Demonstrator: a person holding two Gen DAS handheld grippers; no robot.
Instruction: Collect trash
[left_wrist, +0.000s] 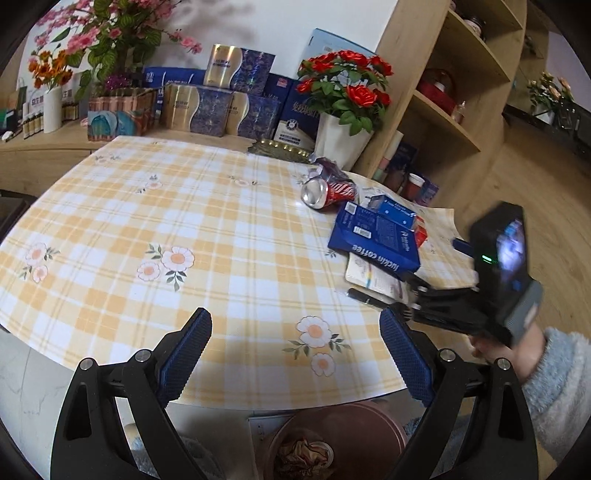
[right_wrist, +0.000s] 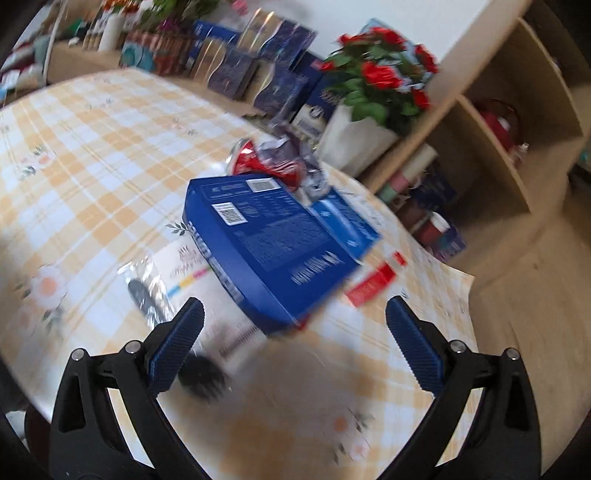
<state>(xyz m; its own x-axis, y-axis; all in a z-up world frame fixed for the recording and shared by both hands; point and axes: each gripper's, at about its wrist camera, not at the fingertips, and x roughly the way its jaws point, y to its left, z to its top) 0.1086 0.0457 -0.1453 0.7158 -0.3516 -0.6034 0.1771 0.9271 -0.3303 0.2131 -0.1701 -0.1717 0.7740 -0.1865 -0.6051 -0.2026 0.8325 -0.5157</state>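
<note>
A pile of trash lies at the right edge of the table: a blue coffee box, a crushed red soda can, a crumpled foil wrapper, a white printed packet and a red packet. My left gripper is open and empty over the table's near edge. My right gripper is open and empty just short of the blue box; it also shows in the left wrist view. A brown bin with trash in it stands under the table edge.
Red roses in a white pot stand behind the pile. Boxes line the back ledge. A wooden shelf unit stands to the right. A dark object in clear wrap lies left of the box.
</note>
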